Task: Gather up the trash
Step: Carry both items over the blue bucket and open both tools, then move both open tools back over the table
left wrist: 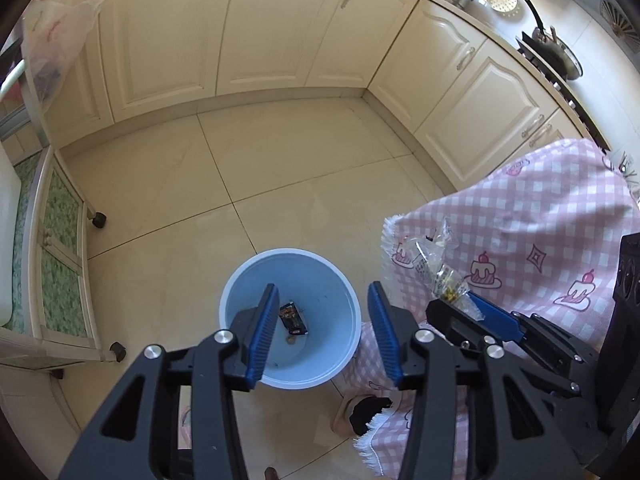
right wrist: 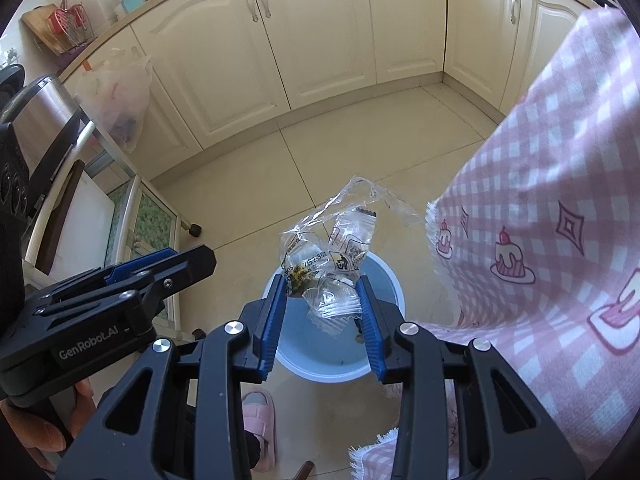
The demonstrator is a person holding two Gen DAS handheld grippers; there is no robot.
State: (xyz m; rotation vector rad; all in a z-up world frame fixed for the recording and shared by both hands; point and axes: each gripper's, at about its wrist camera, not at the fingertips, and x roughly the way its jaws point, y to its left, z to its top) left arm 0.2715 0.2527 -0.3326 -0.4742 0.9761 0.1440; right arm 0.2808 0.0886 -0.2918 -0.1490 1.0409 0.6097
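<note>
The left tool (left wrist: 324,312) hung with its blue-padded fingers spread wide and nothing between them, directly over the round pale-blue plastic bin (left wrist: 290,320) that stood on the floor. In the bin's bottom lay a small dark printed wrapper (left wrist: 293,318). The right tool (right wrist: 322,304) was clamped on a bunch of crumpled clear plastic wrappers (right wrist: 326,260), held above the bin's rim (right wrist: 394,280) — small black print ran across them, too creased to read beyond a few digits. Across the black body of the left tool, seen from the right wrist, stood the white lettering "GenRobot.AI".

Just beside the bin hung a pink-and-white checked cloth with cake drawings and a fringed edge (left wrist: 540,232), covering the table. A pink slipper (right wrist: 260,408) lay on the floor near the bin.

The floor was large glossy cream tiles (left wrist: 280,168) with thin dark joints. A wheeled trolley with green patterned panels (left wrist: 60,264) stood at the left — beyond it, cream panelled cabinets (left wrist: 280,28) turned a corner.
</note>
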